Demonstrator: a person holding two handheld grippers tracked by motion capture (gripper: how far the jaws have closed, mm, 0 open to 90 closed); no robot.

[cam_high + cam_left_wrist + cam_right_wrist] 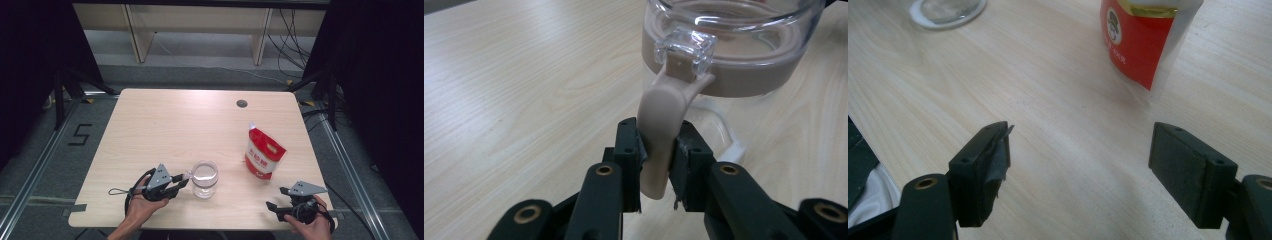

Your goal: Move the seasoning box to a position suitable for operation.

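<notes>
1. Clear glass makes up the jar (205, 178), which stands upright near the front edge of the tabletop (165, 125), a little left of the middle.
2. In the left gripper view the jar (729, 45) has a thick see-through rim and a clear clasp at its edge.
3. A tan, smooth handle (663, 135) hangs down from that clasp.
4. The left tongs (659, 160) are closed on this handle, one black pad on each side of it, pressing it.
5. In the high view the left tongs (179, 186) sit just left of the jar, and the person's left hand (142, 202) holds them from the bottom edge.
6. The red and white bag (264, 155) stands upright on the right part of the tabletop, well apart from the jar.
7. In the right gripper view the bag (1143, 40) is red with a see-through edge, and it stands ahead of the tongs.
8. The right tongs (1080, 160) are wide open, with bare wood between the two black pads and nothing in them.
9. In the high view the right tongs (272, 205) rest near the front right corner, held by the right hand (312, 220), near the bag but not touching it.
10. A small dark round hole (242, 103) sits near the far edge of the tabletop.
</notes>
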